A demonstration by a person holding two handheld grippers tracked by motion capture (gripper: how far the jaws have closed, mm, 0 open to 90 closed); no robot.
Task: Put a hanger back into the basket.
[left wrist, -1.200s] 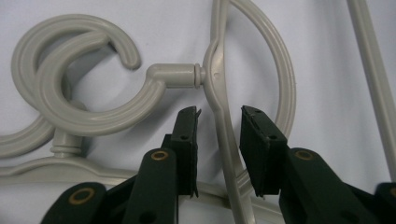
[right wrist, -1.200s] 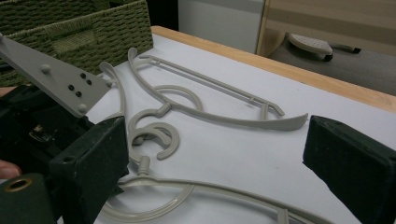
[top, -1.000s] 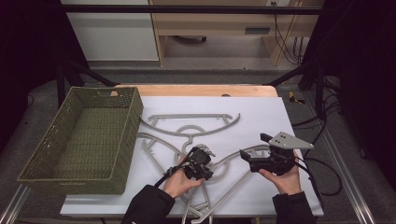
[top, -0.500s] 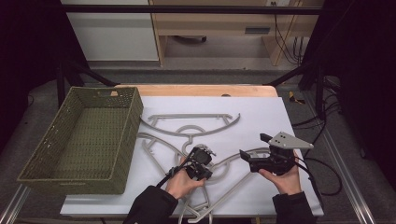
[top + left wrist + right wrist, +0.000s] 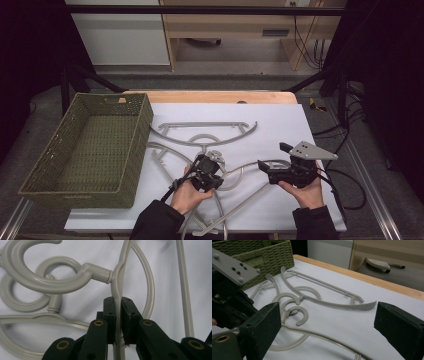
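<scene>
Three grey plastic hangers lie tangled on the white table cover. The far hanger (image 5: 205, 131) lies flat, and a second hanger (image 5: 159, 154) rests beside the basket. My left gripper (image 5: 118, 301) is shut on the thin shoulder bar of the near hanger (image 5: 117, 282), just below its hook neck (image 5: 100, 273). In the high view the left gripper (image 5: 209, 169) is at the table's middle front. My right gripper (image 5: 264, 170) is open to its right, above the near hanger's arm (image 5: 246, 166). Nothing is between the wide-apart jaws of the right gripper (image 5: 329, 322).
A green woven basket (image 5: 142, 131) stands on the left part of the table, with nothing in it. The table's wooden back edge (image 5: 210, 95) shows behind the white cover. Black cables (image 5: 345, 180) trail off the right side.
The left gripper has edged slightly along the near hanger, and the hanger's lower end has shifted a little. The right gripper has stayed where it was.
</scene>
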